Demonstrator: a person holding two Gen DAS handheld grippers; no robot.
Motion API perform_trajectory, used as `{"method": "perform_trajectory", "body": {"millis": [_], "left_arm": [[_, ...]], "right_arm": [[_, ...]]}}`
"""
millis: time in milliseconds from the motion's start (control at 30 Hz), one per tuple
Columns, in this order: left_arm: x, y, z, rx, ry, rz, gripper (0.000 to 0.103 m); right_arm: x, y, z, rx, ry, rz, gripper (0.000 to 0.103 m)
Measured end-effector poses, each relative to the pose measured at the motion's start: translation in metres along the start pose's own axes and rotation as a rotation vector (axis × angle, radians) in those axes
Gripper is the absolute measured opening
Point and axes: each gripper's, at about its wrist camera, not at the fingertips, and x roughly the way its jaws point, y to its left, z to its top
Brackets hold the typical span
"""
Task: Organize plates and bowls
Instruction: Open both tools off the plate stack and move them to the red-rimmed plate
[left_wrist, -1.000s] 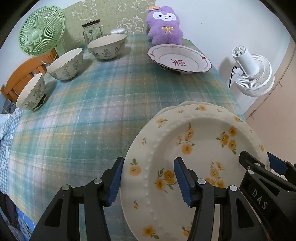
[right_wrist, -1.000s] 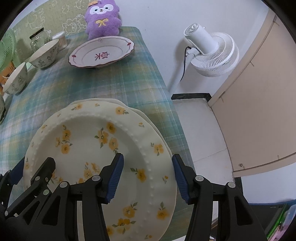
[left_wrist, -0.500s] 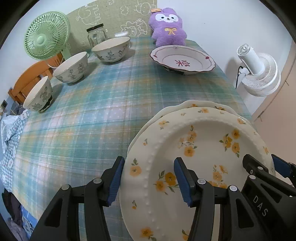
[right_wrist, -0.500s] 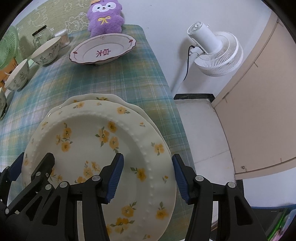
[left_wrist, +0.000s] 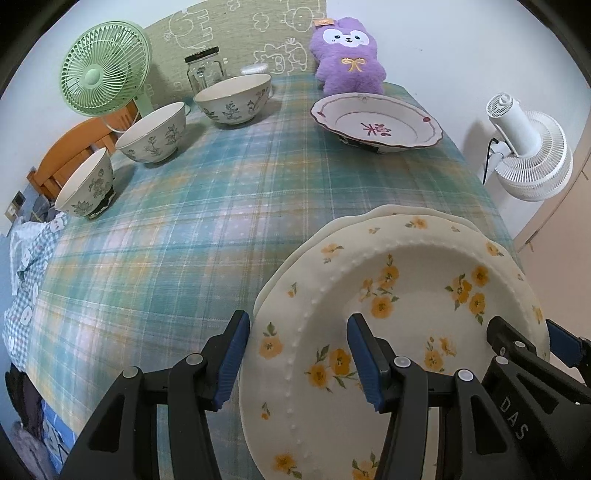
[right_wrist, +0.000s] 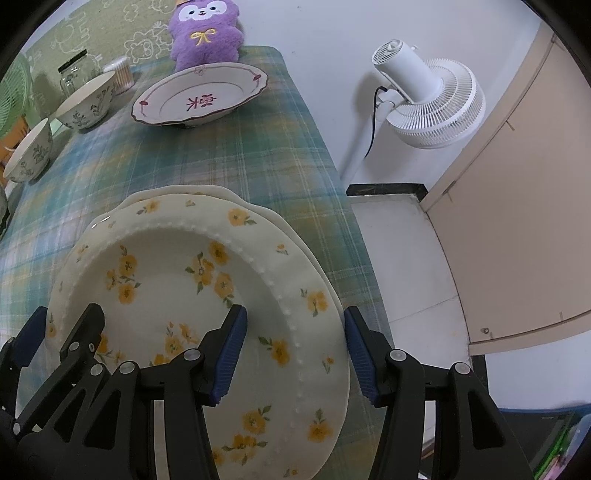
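Observation:
A cream plate with yellow flowers (left_wrist: 413, 295) (right_wrist: 177, 280) hangs slightly tilted just over a second cream plate (left_wrist: 388, 214) (right_wrist: 177, 194) on the plaid tablecloth. My left gripper (left_wrist: 299, 354) is shut on its left rim, one blue pad outside the edge and one inside the well. My right gripper (right_wrist: 295, 350) holds the right rim the same way. Each gripper also shows in the other's view: the right gripper (left_wrist: 528, 339) and the left gripper (right_wrist: 62, 325). A red-trimmed plate (left_wrist: 376, 122) (right_wrist: 199, 99) sits far back. Three floral bowls (left_wrist: 232, 98) line the far left.
A purple plush toy (left_wrist: 347, 62), a glass jar (left_wrist: 205, 72) and a green fan (left_wrist: 105, 70) stand at the table's back. A white floor fan (right_wrist: 428, 96) stands beyond the table's right edge, which lies close to the stacked plates. An orange chair (left_wrist: 70, 147) stands at the left.
The left wrist view has tipped a little, so the bowls and fans have slid in it. The flowered plate stays fixed between both pairs of jaws. The right view barely differs.

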Motion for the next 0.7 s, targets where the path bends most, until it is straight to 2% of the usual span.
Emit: {"method": "perform_trajectory", "body": {"millis": [233,400,700], "left_arm": [[0.008,-0.003,0.007,-0.004,0.01,-0.009,0.061],[0.01,0.001,0.016,-0.01,0.038,-0.039,0.061],[-0.006,0.01,0.066,-0.016,-0.035,-0.069,0.073]], "right_arm": [[0.005,0.0,0.009,-0.008,-0.001,0.017,0.062],[0.003,0.0,0.024,-0.038,-0.016,0.047,0.063],[-0.01,0.003,0.075,-0.046,-0.063,0.145,0.063]]}}
